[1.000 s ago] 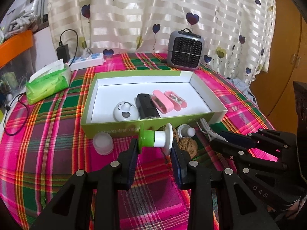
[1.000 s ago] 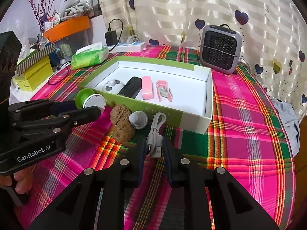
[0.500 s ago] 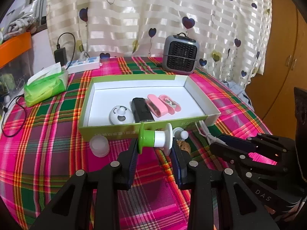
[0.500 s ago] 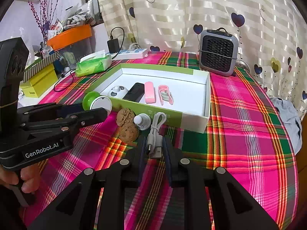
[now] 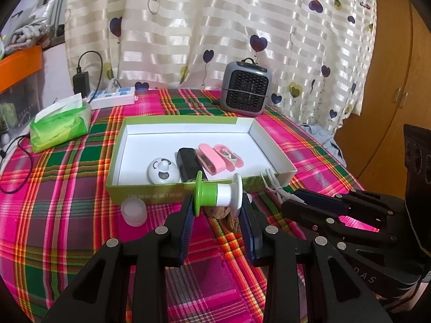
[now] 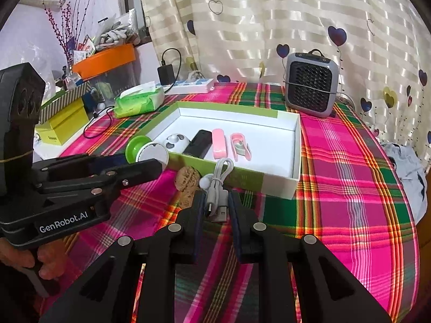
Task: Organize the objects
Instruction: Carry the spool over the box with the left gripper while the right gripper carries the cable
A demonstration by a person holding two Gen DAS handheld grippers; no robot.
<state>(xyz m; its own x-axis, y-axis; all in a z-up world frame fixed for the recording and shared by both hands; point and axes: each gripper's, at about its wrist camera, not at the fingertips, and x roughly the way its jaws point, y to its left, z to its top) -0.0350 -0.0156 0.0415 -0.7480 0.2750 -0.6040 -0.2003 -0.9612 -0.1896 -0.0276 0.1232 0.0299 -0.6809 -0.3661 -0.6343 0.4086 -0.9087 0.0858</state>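
My left gripper is shut on a green and white spool, held crosswise just before the front wall of the green and white box. In the box lie a white round toy, a black case and two pink items. My right gripper is shut on a coiled white USB cable, with its plugs between the fingers. From the right wrist view the left gripper and spool are at the left. Walnuts and a small white knob lie on the cloth under the cable.
A translucent white cap stands left of the spool. Behind the box are a grey heater, a green tissue pack and a power strip. A yellow box sits at the table's left edge. A curtain hangs behind.
Both views have tilted up slightly, so the box sits lower in them. The spool and cable stay gripped; the cable's loop now overlaps the box's front wall.
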